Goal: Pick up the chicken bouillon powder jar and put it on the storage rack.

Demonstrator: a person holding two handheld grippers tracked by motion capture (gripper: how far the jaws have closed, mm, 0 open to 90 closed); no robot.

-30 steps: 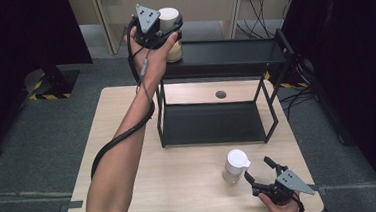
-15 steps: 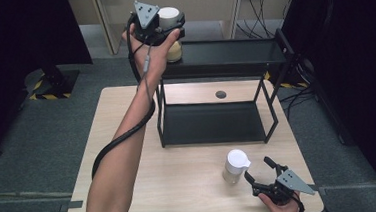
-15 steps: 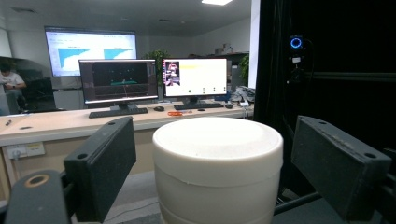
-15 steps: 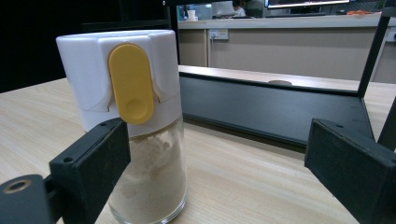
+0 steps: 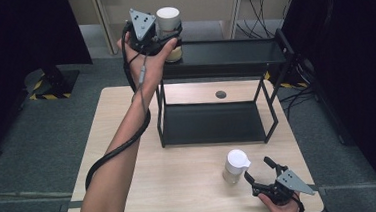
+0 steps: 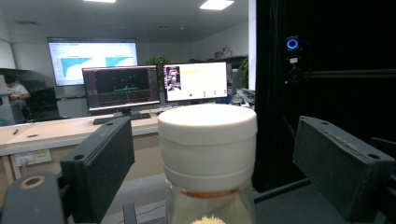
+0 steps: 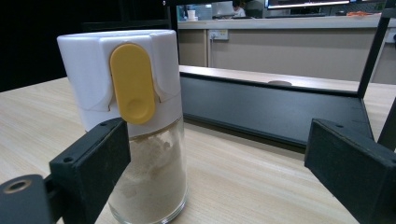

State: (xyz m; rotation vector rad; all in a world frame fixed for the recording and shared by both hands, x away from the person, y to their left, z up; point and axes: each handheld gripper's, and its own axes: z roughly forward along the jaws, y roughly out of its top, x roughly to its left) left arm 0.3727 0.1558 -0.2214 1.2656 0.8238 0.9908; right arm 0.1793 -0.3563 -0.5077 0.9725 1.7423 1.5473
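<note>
While poised around white-capped jar (image 6: 207, 154) on black rack (image 5: 233, 57), left gripper (image 5: 163, 37) jaws apart (untouched); right gripper (image 5: 263, 173) open beside shaker (image 5: 235, 165).

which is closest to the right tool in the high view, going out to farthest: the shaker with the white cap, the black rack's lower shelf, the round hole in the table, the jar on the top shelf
From the right tool:
1. Shaker, on the table just left of it.
2. Lower shelf, mid-table beyond the shaker.
3. Round hole, in the tabletop behind that shelf.
4. Jar, far left on the top shelf, between the left tool's jaws.
</note>
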